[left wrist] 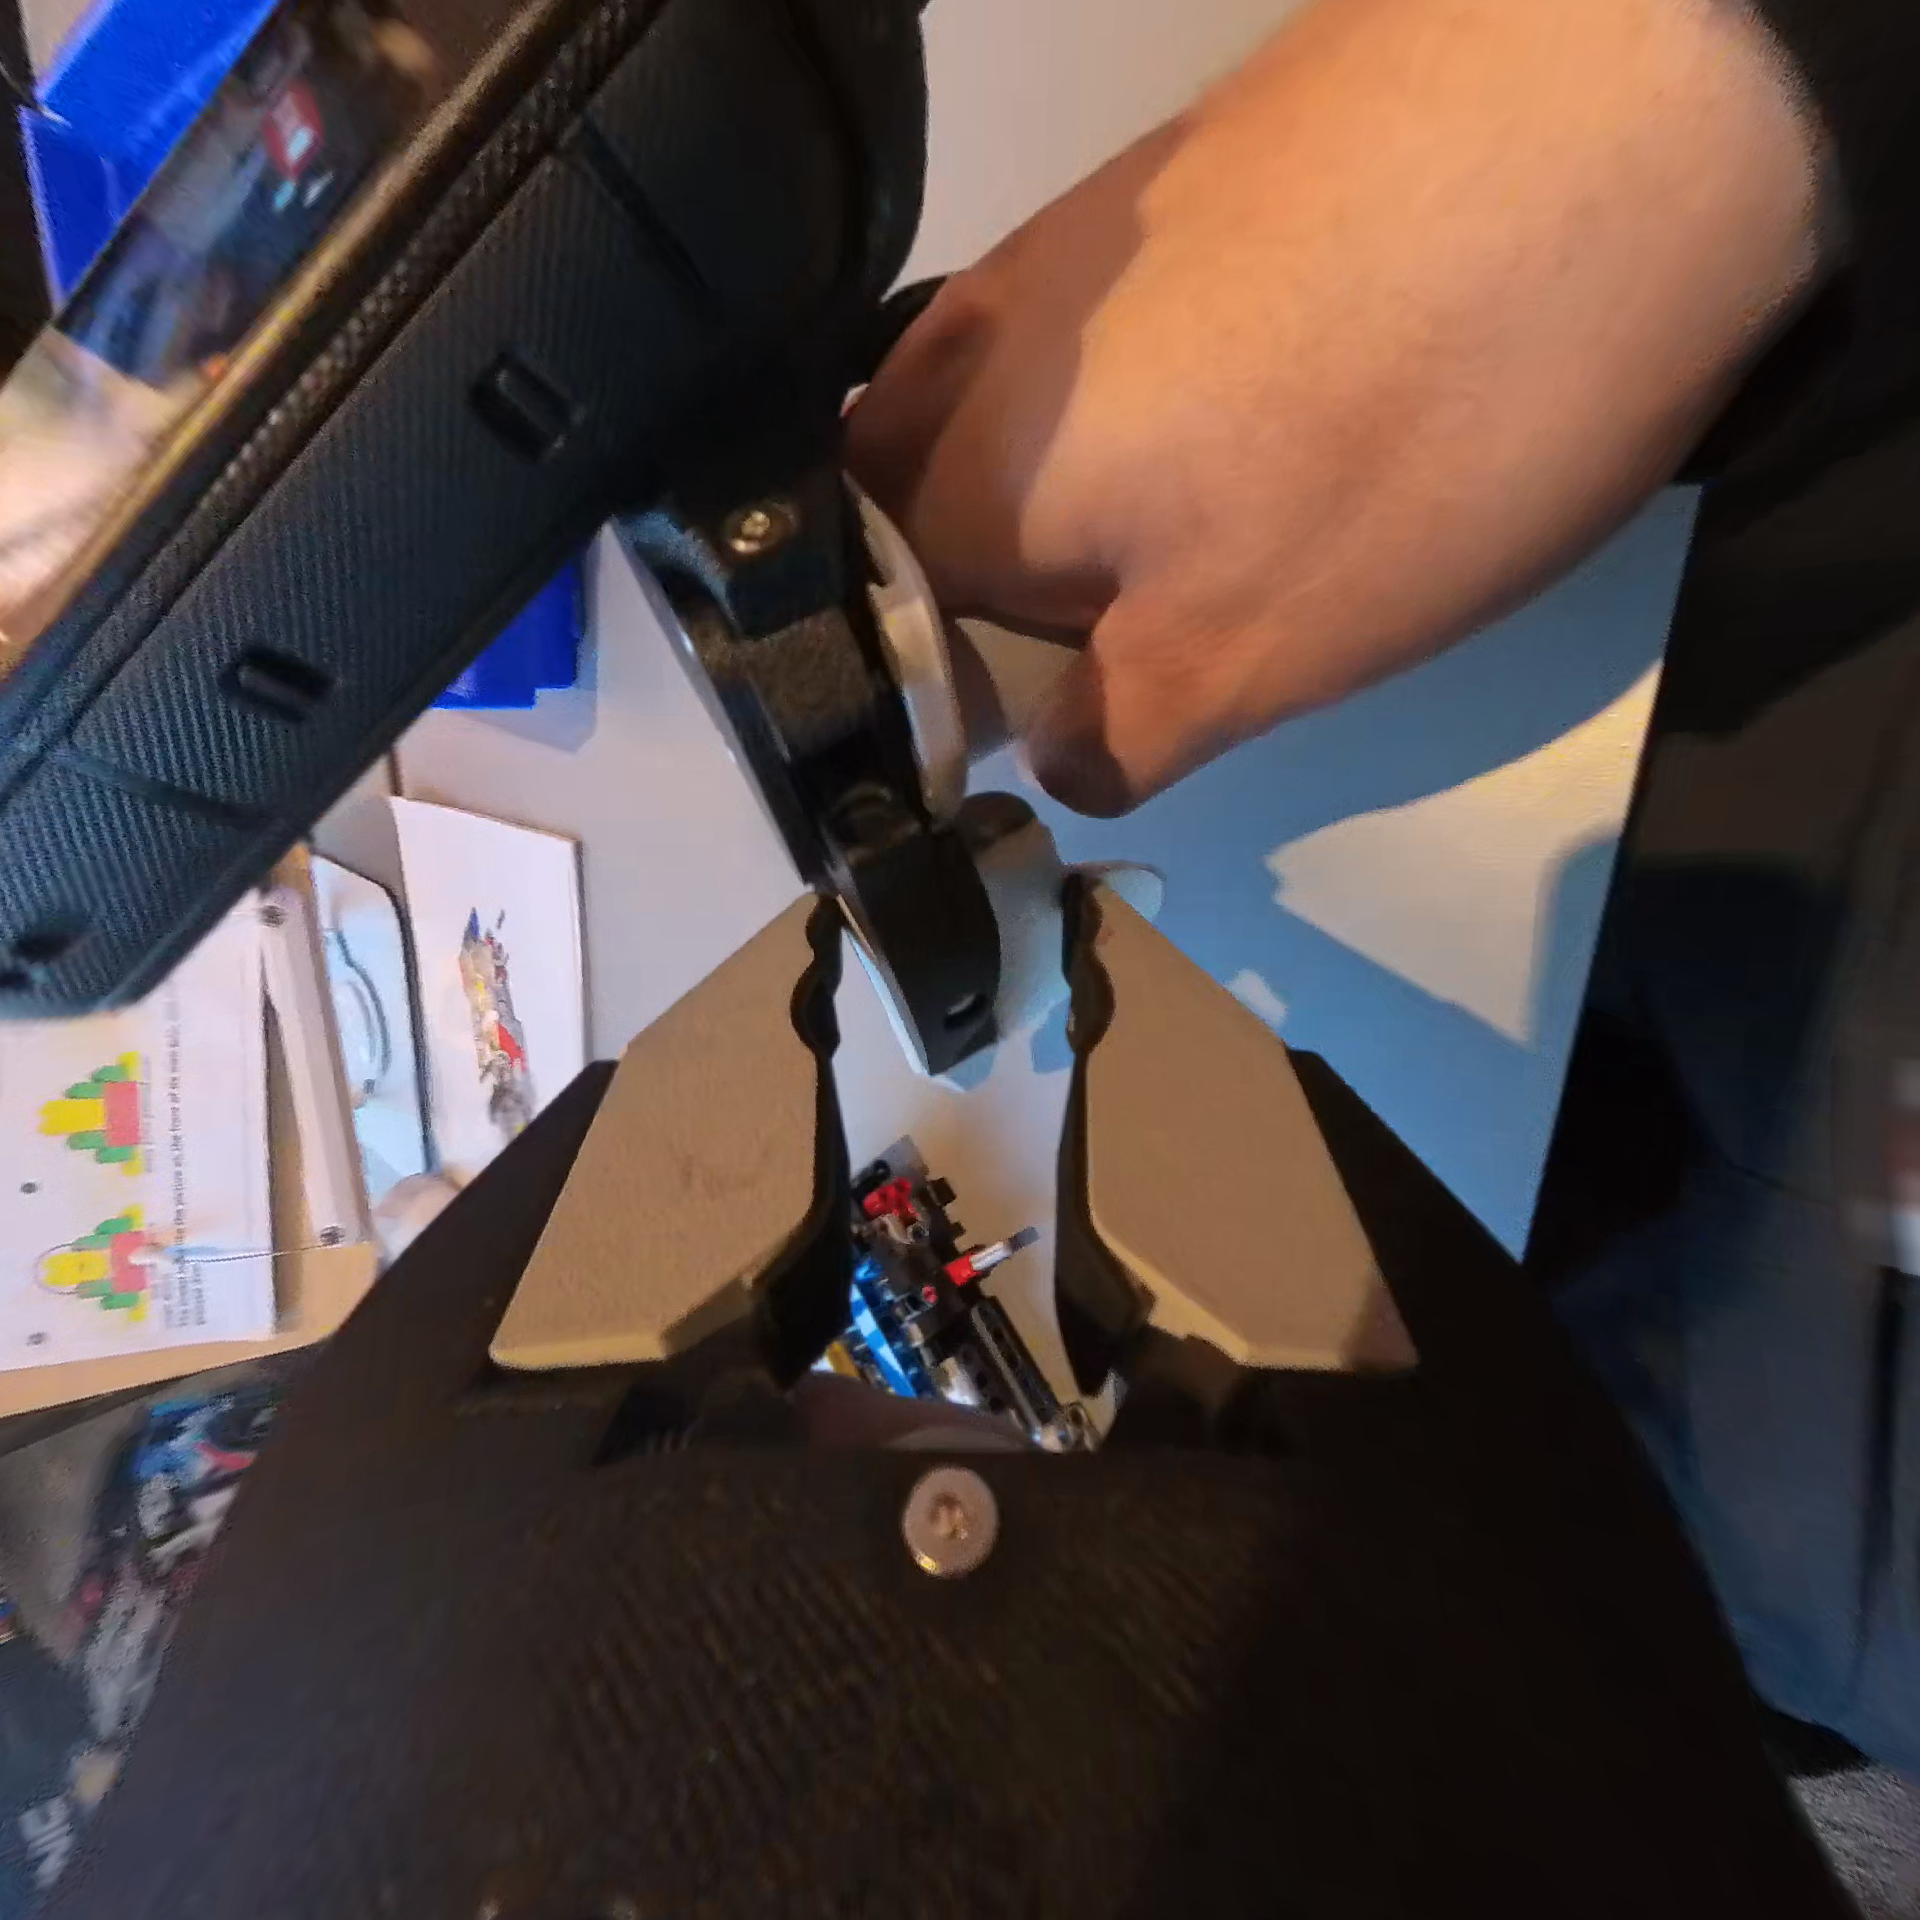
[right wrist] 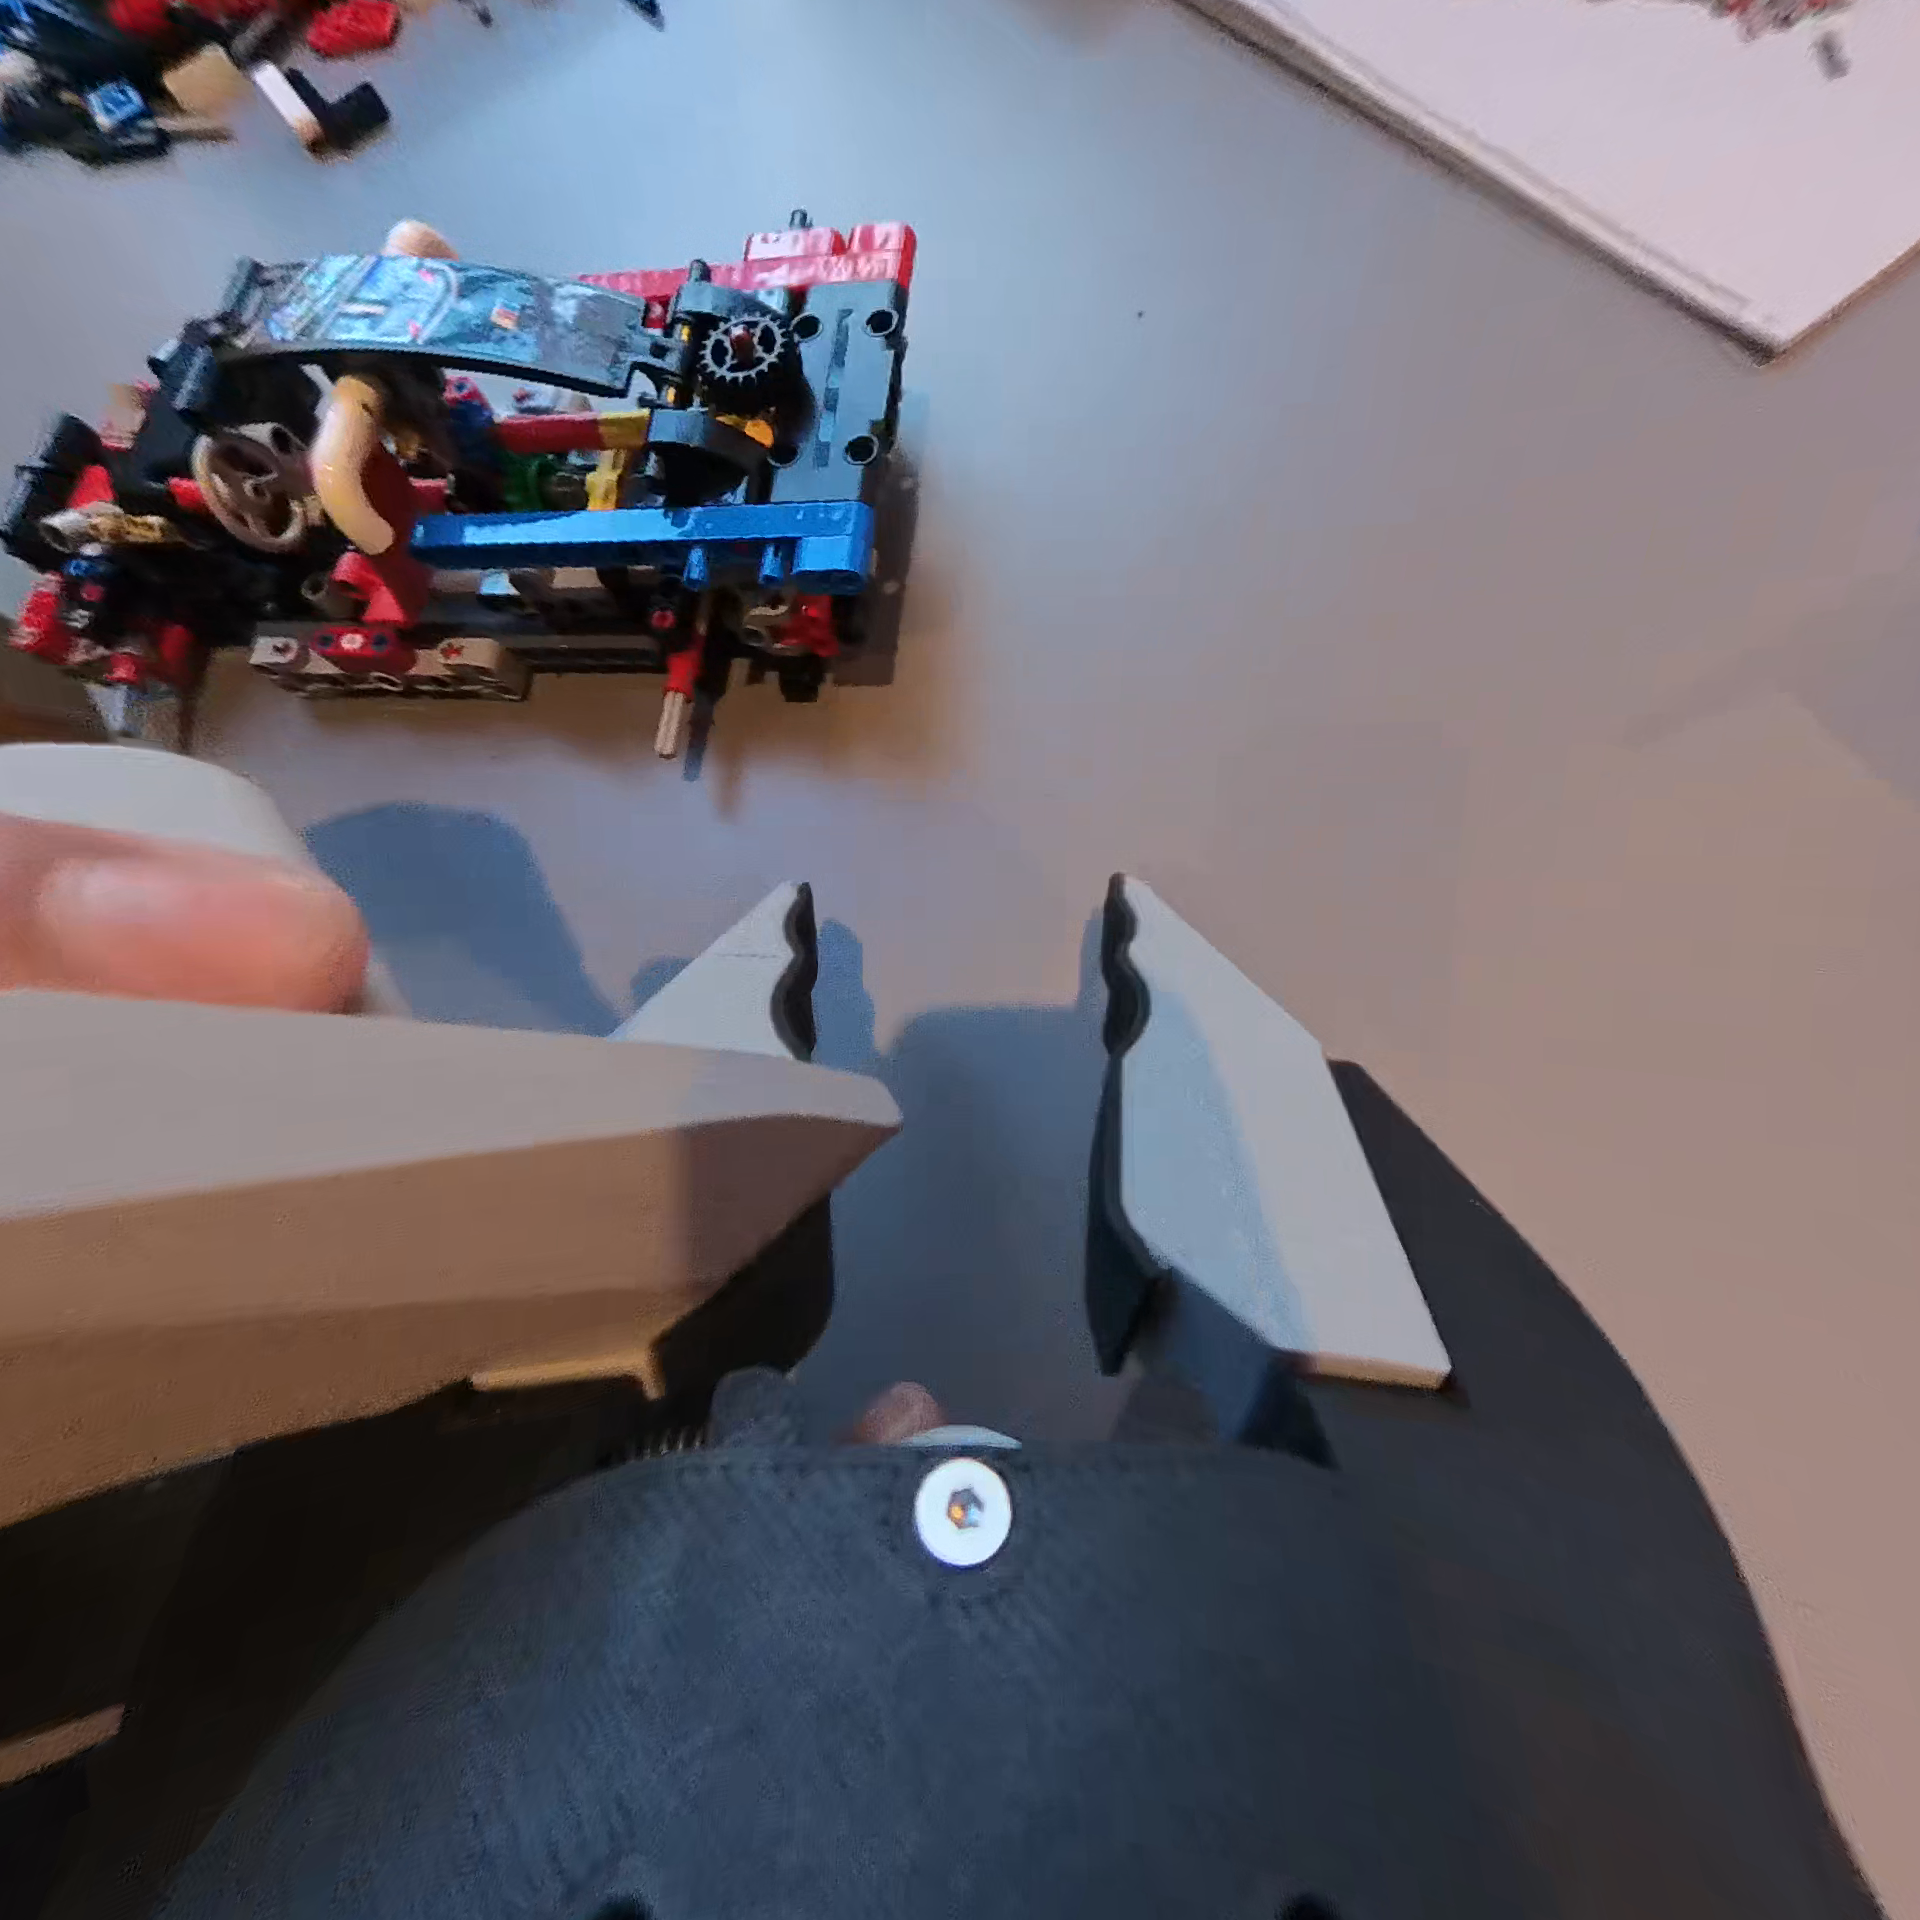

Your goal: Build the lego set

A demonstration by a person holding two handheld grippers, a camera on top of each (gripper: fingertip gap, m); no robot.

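On the tabletop (right wrist: 1351, 623) the lego model (right wrist: 499, 478) sits far left of the right gripper (right wrist: 961, 935), with loose pieces (right wrist: 156, 73) farther left behind it and an instruction booklet (right wrist: 1610, 135) at far right.

Ahead of my jaws I see a pale grey table (right wrist: 1351, 623). Warm light and soft shadows fall across it. A white wall (left wrist: 997, 156) rises beyond.

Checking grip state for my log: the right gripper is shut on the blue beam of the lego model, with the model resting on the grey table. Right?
Not quite. The right wrist view shows the right gripper open and empty, short of the lego model. The blue beam is untouched; the model does rest on the grey table.
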